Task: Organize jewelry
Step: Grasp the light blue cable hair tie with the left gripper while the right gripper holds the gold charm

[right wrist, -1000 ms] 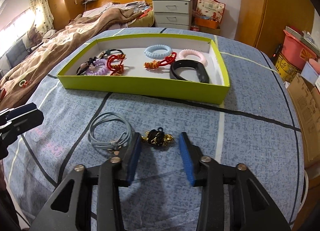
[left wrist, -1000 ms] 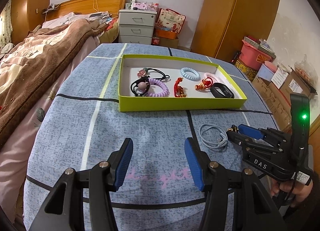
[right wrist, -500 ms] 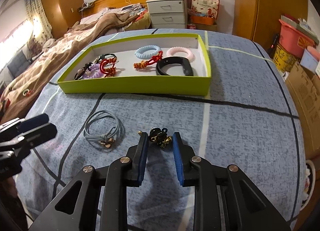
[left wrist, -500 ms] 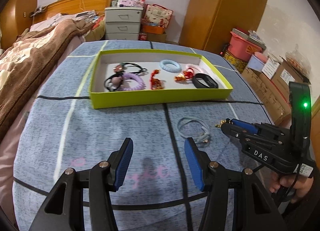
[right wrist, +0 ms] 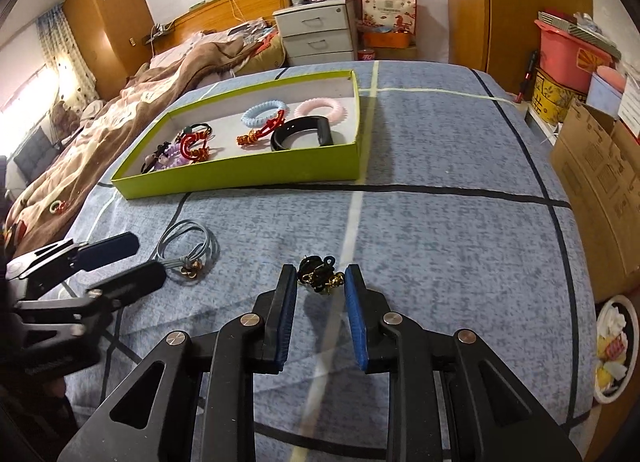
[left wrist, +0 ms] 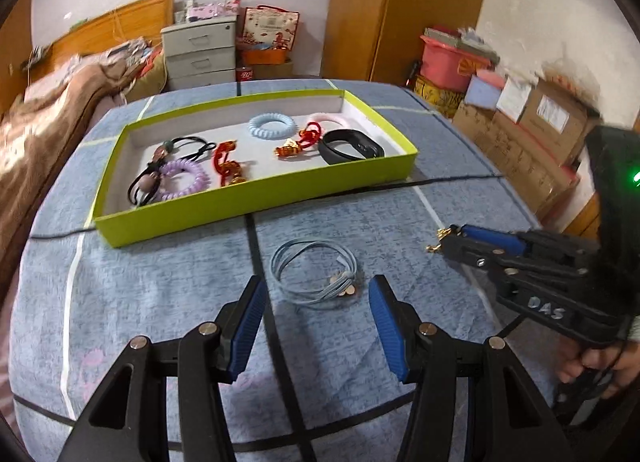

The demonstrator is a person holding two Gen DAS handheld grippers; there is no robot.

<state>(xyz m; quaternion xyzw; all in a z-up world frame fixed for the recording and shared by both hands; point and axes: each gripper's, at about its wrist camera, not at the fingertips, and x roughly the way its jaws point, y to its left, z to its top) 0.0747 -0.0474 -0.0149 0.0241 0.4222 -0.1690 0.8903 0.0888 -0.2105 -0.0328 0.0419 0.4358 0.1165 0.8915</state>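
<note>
Black-and-gold charm piece (right wrist: pixel 320 280): clamped between the jaws of the right gripper (right wrist: pixel 321 282), raised just above the blue cloth-covered desk (right wrist: pixel 440 246), in front of the green tray (right wrist: pixel 240 178). Grey-blue cord bracelet (left wrist: pixel 314 276): lying flat on the desk, near the tray's front wall. Left gripper (left wrist: pixel 316 312): jaws spread wide, holding nothing, the cord bracelet lying just ahead between the tips. The tray holds coil hair ties, red knotted cords and a black band (left wrist: pixel 350 145).
</note>
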